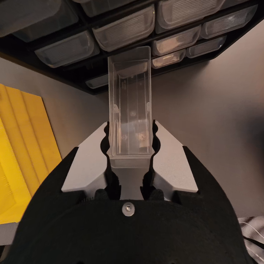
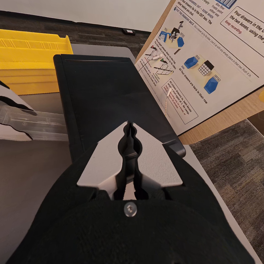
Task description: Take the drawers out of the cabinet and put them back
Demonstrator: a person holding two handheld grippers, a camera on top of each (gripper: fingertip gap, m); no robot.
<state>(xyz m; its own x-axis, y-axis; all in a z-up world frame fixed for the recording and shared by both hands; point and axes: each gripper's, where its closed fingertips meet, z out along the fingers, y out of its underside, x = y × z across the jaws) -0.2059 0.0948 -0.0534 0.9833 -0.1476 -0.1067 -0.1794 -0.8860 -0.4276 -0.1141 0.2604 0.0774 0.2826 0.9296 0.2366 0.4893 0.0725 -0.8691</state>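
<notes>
Clear plastic drawer (image 1: 129,108): long, narrow and transparent; held by its near end, with the far end reaching the front of the cabinet in the lower rows. Whether the far end sits inside a slot cannot be told.
Left gripper (image 1: 130,124): jaws set at a narrow gap and clamped on the two long side walls of the drawer; the black wavy pads (image 1: 105,141) press against the left wall.
Cabinet (image 1: 88,24): black frame, standing on the grey table; several rows of translucent drawers (image 1: 125,28) sit closed in their slots around the held one.
Cabinet top (image 2: 108,91): flat black panel, seen from above in the right wrist view.
Right gripper (image 2: 129,123): fingers brought together with the tips touching, nothing between them; positioned over the near part of the cabinet top. Contact with the panel cannot be confirmed.
Yellow bin (image 2: 28,57): on the table beside the cabinet, on its left side; also visible at the left edge of the left wrist view.
Table (image 1: 200,107): grey surface bearing the cabinet and bin.
Instruction sheet (image 2: 207,57): printed page with diagrams, on a wooden board (image 2: 214,125) to the right of the cabinet.
Floor (image 2: 235,164): grey carpet, below the table edge.
</notes>
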